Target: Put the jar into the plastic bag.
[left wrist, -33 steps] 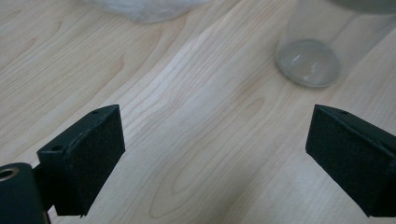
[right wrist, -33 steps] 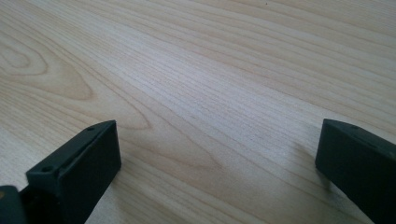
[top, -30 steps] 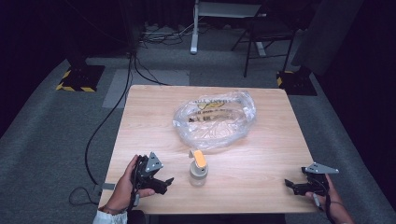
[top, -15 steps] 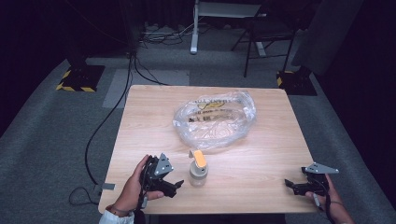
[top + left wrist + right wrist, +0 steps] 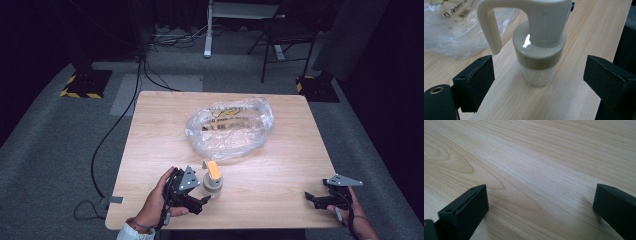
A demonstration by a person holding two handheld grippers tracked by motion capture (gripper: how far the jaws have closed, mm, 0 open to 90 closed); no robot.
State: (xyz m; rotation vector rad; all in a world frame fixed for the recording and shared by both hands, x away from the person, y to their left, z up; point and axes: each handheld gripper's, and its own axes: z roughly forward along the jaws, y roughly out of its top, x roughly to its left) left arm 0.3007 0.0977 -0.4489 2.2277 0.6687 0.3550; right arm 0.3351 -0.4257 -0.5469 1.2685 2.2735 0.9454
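Dark flooring and cables surround a light wooden table [image 5: 150, 150], with a crumpled clear plastic bag [image 5: 230, 127] near its middle. At the near edge, left of centre, the left gripper [image 5: 200, 200] sits just beside a small upright jar [image 5: 212, 182] with a tan lid and an orange-topped cream handle; its 2 jaws are spread wide, empty, and the jar stands straight ahead between their line, not yet touched, so this hand seems far better placed to grasp it. Well apart, at the near right corner, the right gripper [image 5: 311, 198] rests wide open, holding nothing.
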